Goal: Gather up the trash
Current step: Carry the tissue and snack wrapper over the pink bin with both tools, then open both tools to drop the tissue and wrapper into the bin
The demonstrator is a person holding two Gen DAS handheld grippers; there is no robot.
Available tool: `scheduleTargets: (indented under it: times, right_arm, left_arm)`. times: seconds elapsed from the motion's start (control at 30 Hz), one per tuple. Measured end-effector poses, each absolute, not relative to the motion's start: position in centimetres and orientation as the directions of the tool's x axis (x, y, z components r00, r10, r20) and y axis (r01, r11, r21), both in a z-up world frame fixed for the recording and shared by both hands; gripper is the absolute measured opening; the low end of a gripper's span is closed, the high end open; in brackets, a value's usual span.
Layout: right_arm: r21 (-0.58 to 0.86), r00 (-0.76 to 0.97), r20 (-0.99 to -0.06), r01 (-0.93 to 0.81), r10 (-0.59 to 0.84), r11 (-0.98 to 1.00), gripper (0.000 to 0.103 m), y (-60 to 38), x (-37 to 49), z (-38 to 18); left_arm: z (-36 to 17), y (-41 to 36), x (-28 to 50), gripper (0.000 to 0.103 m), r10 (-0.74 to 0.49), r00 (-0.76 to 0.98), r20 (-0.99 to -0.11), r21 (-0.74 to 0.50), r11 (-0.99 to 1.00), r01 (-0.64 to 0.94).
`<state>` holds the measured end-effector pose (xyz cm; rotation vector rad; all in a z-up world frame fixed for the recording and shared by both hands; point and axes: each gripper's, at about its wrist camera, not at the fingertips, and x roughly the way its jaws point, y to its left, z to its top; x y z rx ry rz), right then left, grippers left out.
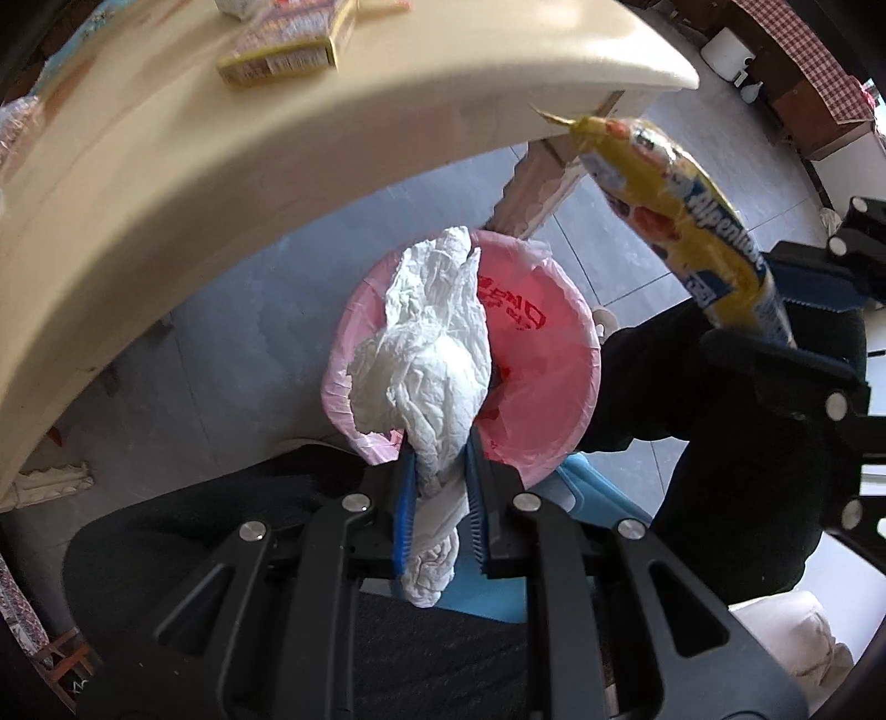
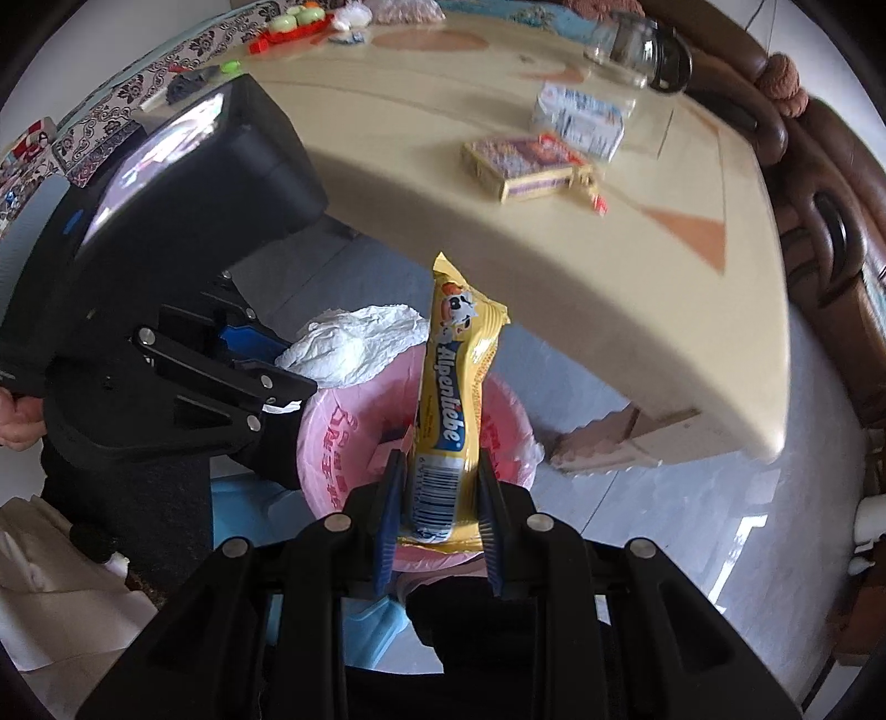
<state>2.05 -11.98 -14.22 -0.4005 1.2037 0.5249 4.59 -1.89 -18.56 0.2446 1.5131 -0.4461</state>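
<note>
My left gripper (image 1: pixel 440 459) is shut on a crumpled white tissue (image 1: pixel 426 343) and holds it over the trash bin (image 1: pixel 559 399), which is lined with a pink bag. The tissue also shows in the right wrist view (image 2: pixel 354 343), above the bin's left rim (image 2: pixel 321 443). My right gripper (image 2: pixel 440 471) is shut on a yellow Alpenliebe candy wrapper (image 2: pixel 448 387) and holds it upright over the bin. In the left wrist view the wrapper (image 1: pixel 681 210) and right gripper (image 1: pixel 775 310) are at the upper right of the bin.
The cream table (image 2: pixel 387 138) overhangs the bin; one leg (image 1: pixel 542 183) stands behind it. On the table lie a yellow box (image 2: pixel 526 163), a white-blue carton (image 2: pixel 581 119) and a glass jug (image 2: pixel 637 50). A brown wooden sofa (image 2: pixel 830 221) stands right. Grey floor tiles surround the bin.
</note>
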Motion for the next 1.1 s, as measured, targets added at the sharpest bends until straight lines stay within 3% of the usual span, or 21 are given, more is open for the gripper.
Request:
scheduleTargets:
  times: [0.53,1.1]
  right_arm:
    - [0.064,0.142,-0.976,-0.540,0.165,0.839,0.025,-13.1,5.0,-22.3]
    - [0.193,-0.077,-0.981,-0.455,0.177,0.869,0.025,-12.7,7.6,-34.5]
  left_arm:
    - [-26.8,-1.8,6.8,0.017,-0.190,-0.171,-0.967,-0.237,0.919,0.314]
    - [-35.1,-1.5,8.7,0.017,-0.192,-0.303,-0.933,-0.266,0.938,0.224]
